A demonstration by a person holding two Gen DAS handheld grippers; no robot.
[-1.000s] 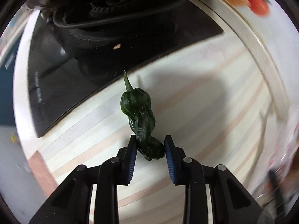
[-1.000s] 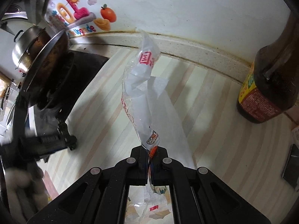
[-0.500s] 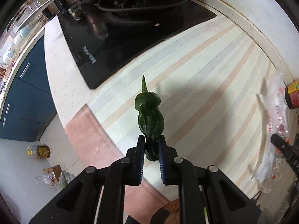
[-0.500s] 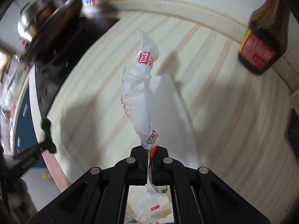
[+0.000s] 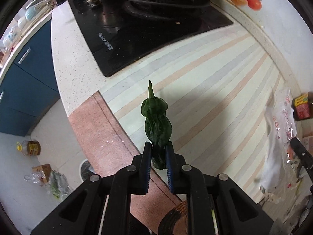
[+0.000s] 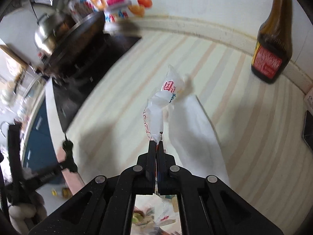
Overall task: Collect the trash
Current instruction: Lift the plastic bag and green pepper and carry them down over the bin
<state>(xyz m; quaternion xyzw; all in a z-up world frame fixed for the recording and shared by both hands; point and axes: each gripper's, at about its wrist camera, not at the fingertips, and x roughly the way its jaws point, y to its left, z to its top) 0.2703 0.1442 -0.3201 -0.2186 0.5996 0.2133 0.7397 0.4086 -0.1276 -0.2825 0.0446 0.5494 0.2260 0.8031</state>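
Note:
My left gripper (image 5: 158, 150) is shut on a wrinkled dark green pepper (image 5: 156, 121), held stem-forward above the striped counter mat (image 5: 205, 90) near its front edge. My right gripper (image 6: 156, 145) is shut on a clear plastic bag (image 6: 162, 105) with red print, held up above the mat. The bag (image 5: 277, 143) and right gripper also show at the right edge of the left wrist view. The pepper (image 6: 68, 152) and left gripper appear small at the left of the right wrist view.
A black cooktop (image 5: 148, 25) with a pan lies at the far left of the counter. A brown sauce bottle (image 6: 273, 45) stands by the back wall. Blue cabinets (image 5: 23, 74) and floor with a bottle (image 5: 31, 147) and bagged trash (image 5: 50, 182) lie below the counter edge.
My left gripper closed on the pepper, lifted it and drew back toward the counter's front edge. My right gripper kept hold of the bag and shifted, with the bottle now farther right.

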